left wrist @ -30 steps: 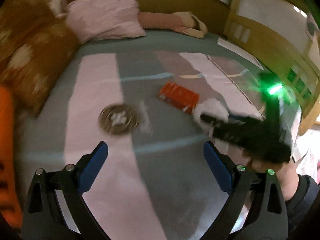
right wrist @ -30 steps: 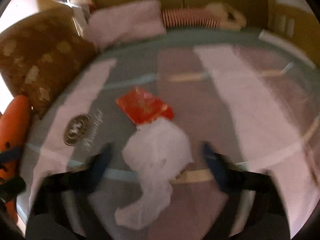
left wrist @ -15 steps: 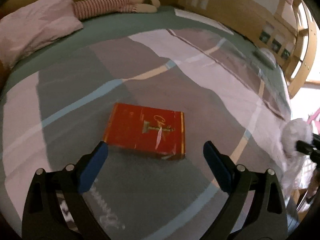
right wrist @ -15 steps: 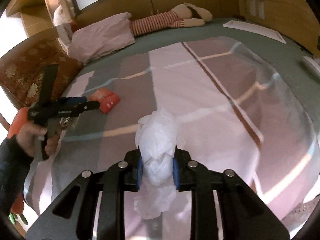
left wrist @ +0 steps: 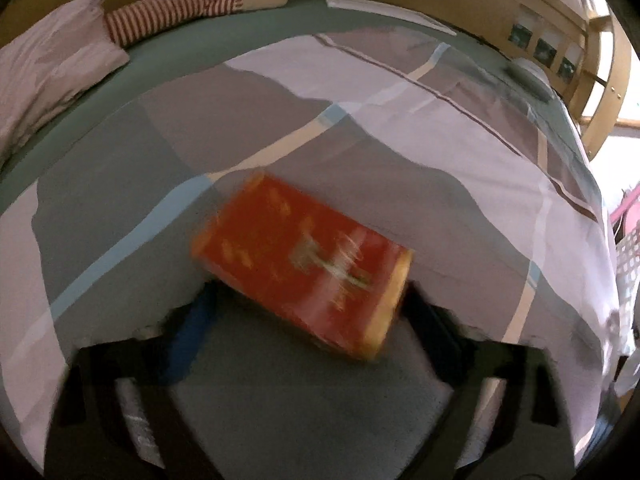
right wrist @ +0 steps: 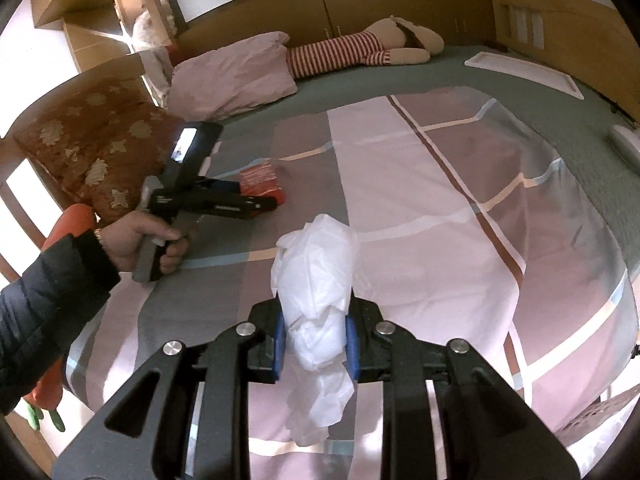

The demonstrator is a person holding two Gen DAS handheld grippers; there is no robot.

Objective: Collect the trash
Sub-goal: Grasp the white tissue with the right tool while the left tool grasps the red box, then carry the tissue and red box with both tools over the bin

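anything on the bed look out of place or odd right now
Yes: a red box lies askew on the striped duvet, with the left gripper closing around it. The right gripper is clamped on a crumpled white plastic bag.

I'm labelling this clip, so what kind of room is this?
A bedroom, most likely: a wide bed with a patchwork duvet, a pink pillow and a striped plush toy by the wooden headboard.

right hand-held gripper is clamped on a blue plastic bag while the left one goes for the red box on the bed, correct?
Not quite: the plastic bag is white, not blue; only the pads either side are blue, as the right wrist view shows. The right hand-held gripper is clamped on it, and the left hand-held gripper has been closing around the red box on the bed.
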